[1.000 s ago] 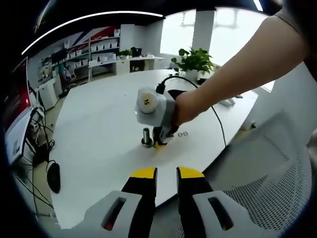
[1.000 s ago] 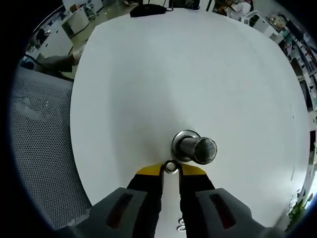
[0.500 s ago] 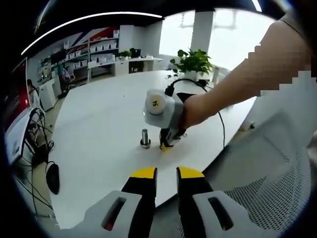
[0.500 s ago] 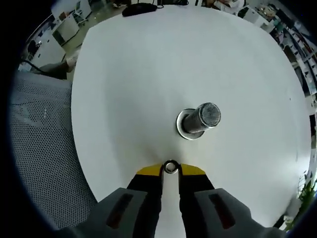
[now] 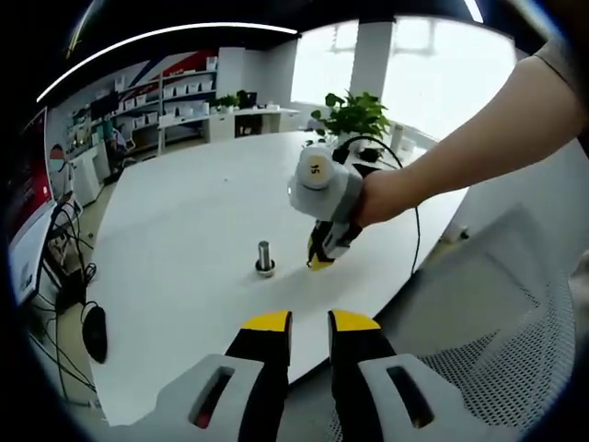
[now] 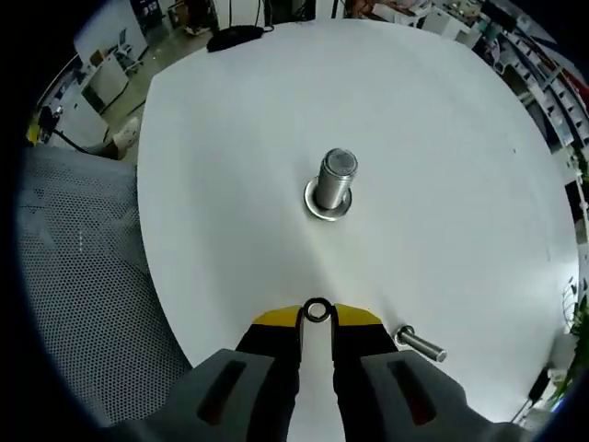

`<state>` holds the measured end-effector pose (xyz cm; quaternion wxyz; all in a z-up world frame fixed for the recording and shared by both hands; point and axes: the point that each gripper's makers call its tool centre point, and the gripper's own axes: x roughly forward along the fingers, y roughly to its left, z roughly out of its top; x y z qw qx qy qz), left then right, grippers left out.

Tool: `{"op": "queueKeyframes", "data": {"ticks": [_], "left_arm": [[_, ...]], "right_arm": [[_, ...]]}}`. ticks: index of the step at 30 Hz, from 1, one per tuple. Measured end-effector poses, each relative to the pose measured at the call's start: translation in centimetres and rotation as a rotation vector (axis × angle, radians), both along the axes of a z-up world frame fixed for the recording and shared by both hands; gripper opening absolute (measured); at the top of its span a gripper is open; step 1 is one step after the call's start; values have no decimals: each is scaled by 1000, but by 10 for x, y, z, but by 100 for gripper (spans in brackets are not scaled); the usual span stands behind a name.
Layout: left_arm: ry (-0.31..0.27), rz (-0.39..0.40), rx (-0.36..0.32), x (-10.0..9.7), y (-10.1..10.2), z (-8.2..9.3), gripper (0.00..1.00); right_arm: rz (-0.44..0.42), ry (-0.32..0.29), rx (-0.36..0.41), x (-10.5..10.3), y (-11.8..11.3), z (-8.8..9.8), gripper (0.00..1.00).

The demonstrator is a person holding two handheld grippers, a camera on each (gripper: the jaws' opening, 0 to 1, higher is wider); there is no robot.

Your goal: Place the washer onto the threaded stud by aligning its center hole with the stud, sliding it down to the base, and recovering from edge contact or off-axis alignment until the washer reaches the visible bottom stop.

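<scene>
A metal threaded stud [image 6: 334,182] stands upright on its round base flange on the white table [image 6: 442,138]; it also shows as the stud [image 5: 264,258] in the left gripper view. My right gripper [image 6: 317,315] is shut on a small metal washer [image 6: 317,310], held between its yellow tips short of the stud and above the table. In the left gripper view the right gripper [image 5: 322,261] hangs to the right of the stud, held by a person's hand. My left gripper [image 5: 308,322] hovers off the table's near edge, jaws nearly together with nothing between them.
A loose bolt [image 6: 420,344] lies on the table right of my right gripper. A mesh chair [image 6: 74,304] sits at the table's edge. A potted plant [image 5: 362,115] and a black cable [image 5: 405,198] are at the far side; a black mouse [image 5: 94,320] lies left.
The right gripper has drawn back from the stud and lifted with the washer, so the stud looks smaller and farther. The left gripper has stayed put.
</scene>
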<state>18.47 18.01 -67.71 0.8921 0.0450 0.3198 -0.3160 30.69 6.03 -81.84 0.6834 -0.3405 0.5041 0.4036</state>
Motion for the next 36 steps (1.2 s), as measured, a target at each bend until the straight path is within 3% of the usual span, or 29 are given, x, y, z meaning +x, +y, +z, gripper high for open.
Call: {"op": "queueKeyframes", "data": {"ticks": [19,23,36], "left_arm": [[5,-7,-2,-2,-2,0,17],[5,-16,-11,-2,-4,0,18],[5,-25,-16,-3,-6,1,20]], "right_arm": [[-68,-50,14,7,-48,35,13],[-119,-47,61,8,-52,44,13],[-146,-94,72,19,-75,67,13]]}}
